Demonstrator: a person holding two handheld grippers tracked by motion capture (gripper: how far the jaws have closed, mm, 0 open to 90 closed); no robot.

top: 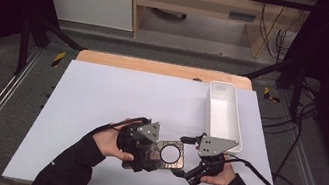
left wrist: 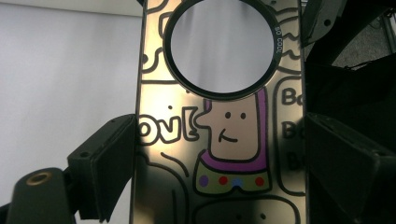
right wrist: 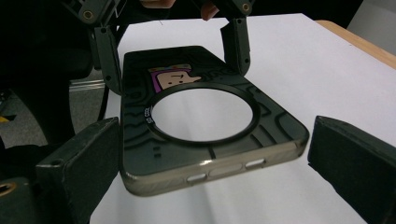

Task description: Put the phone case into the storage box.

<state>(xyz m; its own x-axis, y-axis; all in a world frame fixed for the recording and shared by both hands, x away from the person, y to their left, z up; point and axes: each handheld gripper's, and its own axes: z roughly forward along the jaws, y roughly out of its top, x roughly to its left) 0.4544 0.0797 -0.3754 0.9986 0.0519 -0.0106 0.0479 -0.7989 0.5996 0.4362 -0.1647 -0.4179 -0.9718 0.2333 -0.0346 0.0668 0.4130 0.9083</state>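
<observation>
High view: the left gripper (top: 155, 153) and the right gripper (top: 190, 170) meet near the front edge of the white table sheet (top: 115, 99). Between them a phone case (top: 169, 155) is held clear of the sheet. An empty white tray (top: 235, 127) stands to the right, farther back, probably the drop-off point. Beyond the sheet lie the wooden table edge (top: 164, 68), grey floor, light cabinets and cables.

Left gripper view: the phone case (left wrist: 219, 135) runs lengthwise between the two jaws, which pinch its long edges. The grip sits below the large round opening (left wrist: 219, 44), so the printed cartoon figure (left wrist: 233, 140) faces the camera. Gripping across the width probably keeps the thin shell from twisting.

Right gripper view: the phone case (right wrist: 205, 121) lies roughly level above the sheet, side buttons (right wrist: 224, 171) toward the camera. The right jaws stand spread either side of the near end, clear of it on the right. The left gripper (right wrist: 173, 58) clamps the far end.
</observation>
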